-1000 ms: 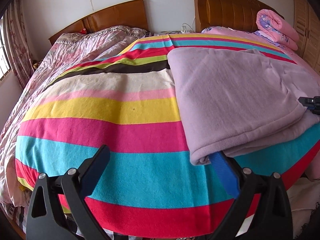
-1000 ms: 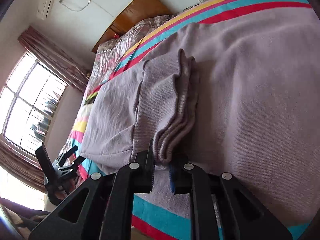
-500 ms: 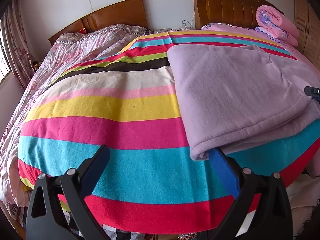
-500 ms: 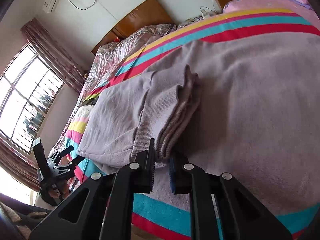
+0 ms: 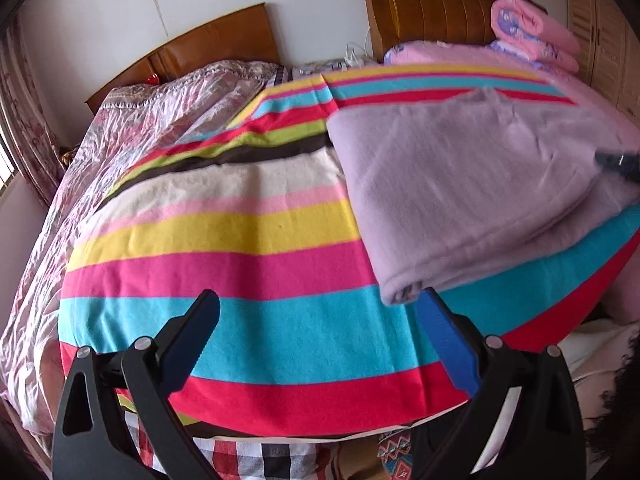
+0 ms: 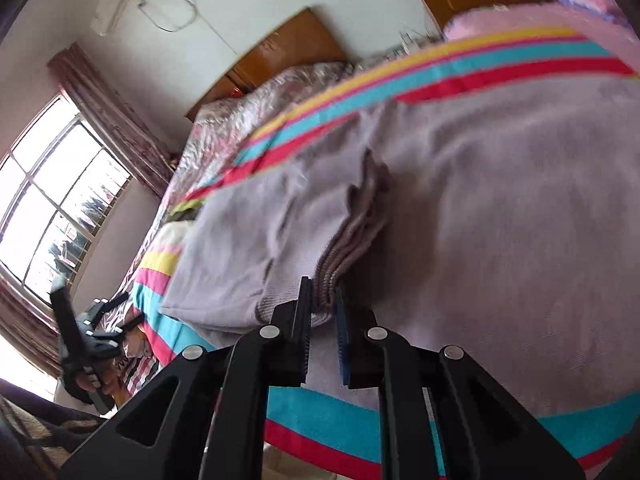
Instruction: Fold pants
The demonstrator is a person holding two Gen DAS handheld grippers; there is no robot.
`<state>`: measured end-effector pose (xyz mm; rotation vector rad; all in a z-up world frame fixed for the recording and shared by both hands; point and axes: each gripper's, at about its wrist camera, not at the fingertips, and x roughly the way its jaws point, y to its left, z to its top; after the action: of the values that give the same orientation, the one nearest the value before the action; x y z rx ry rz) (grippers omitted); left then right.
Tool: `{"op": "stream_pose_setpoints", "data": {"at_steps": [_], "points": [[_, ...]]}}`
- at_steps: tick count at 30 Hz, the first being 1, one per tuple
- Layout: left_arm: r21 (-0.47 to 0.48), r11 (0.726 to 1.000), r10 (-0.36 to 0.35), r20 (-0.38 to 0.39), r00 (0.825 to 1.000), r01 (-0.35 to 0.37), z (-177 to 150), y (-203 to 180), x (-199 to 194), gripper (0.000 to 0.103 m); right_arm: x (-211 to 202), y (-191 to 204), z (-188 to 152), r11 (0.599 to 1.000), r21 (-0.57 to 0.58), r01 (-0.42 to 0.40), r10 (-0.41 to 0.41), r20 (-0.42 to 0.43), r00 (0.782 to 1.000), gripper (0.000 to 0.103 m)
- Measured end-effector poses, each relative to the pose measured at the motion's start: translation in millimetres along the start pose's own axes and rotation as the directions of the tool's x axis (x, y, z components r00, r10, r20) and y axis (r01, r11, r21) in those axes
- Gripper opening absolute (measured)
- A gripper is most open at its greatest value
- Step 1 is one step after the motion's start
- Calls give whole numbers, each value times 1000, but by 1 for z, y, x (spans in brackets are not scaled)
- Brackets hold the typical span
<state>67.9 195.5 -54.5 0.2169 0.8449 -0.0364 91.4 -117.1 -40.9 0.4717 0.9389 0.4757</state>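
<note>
The lilac pants [image 5: 460, 184] lie folded on the striped blanket [image 5: 240, 240], on its right half. My left gripper [image 5: 320, 320] is open and empty, above the blanket's front edge, its blue right finger just short of the pants' near corner. My right gripper [image 6: 324, 312] is shut on the ribbed waistband edge of the pants [image 6: 348, 240] and holds that stack of layers above the flat lower layer [image 6: 500, 220]. The right gripper's tip shows in the left wrist view [image 5: 618, 160] at the far right, over the pants. The left gripper shows small in the right wrist view [image 6: 88, 332].
A crinkled pink quilt [image 5: 140, 128] covers the left bed. Wooden headboards [image 5: 212, 48] stand against the back wall. Rolled pink bedding [image 5: 532, 28] sits at the back right. A window with curtains [image 6: 52, 208] is on the left. Checked and patterned fabric [image 5: 280, 456] hangs below the blanket's front edge.
My left gripper has drawn back and up from the pants' near corner, still open. My right gripper, still shut on the waistband, has lifted and tilted, and the held layers have shifted with it.
</note>
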Motion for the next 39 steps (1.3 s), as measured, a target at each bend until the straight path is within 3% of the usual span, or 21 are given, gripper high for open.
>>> {"op": "stream_pose_setpoints", "data": {"at_steps": [3,6,9,10,13,15,17,21,24,26,27,30,34,37,39], "points": [[-66,997,-37,84,996,42,20,7,-17,99,8,-12,-8,1000,30,-5,5,-22,1000,11],[-120,982,-124,165,978,145,46,2,-24,102,2,1,-4,999,-34,1,-1,-25,1000,13],[-169,966,-164,184,969,196,78,-8,-10,102,-6,9,0,994,-81,70,-71,-9,997,32],[-183,958,-187,181,966,219,90,-12,-1,102,-11,11,1,991,-91,95,-95,9,995,44],[-177,961,-183,160,970,211,122,-24,24,102,-20,18,11,976,-150,160,-152,61,986,47],[-164,966,-174,151,973,198,140,-28,38,102,-17,31,25,952,-240,190,-174,87,981,50],[-176,964,-175,132,976,197,158,-30,55,102,0,49,42,918,-344,199,-181,82,980,69],[-203,970,-120,60,991,130,181,-36,91,102,49,88,63,794,-566,223,-232,56,971,71],[-188,976,-108,31,994,112,183,-45,109,102,78,96,68,748,-642,167,-227,-12,974,73],[-178,978,-112,5,994,111,176,-50,124,102,97,90,66,720,-670,179,-279,-44,959,79],[-182,978,-111,-14,994,106,171,-52,134,102,105,81,65,721,-666,191,-315,-69,947,80],[-203,977,-88,-79,993,70,153,-53,168,102,100,64,58,743,-652,152,-254,-64,965,82],[-233,971,-81,-108,991,54,154,-48,180,102,84,59,59,763,-624,168,-274,-77,959,81],[-244,970,-24,-59,998,9,152,-46,158,102,56,58,64,804,-559,204,-259,-20,966,81],[-255,966,-33,17,999,36,149,-47,127,102,35,61,64,808,-557,191,-210,31,977,81]]}}
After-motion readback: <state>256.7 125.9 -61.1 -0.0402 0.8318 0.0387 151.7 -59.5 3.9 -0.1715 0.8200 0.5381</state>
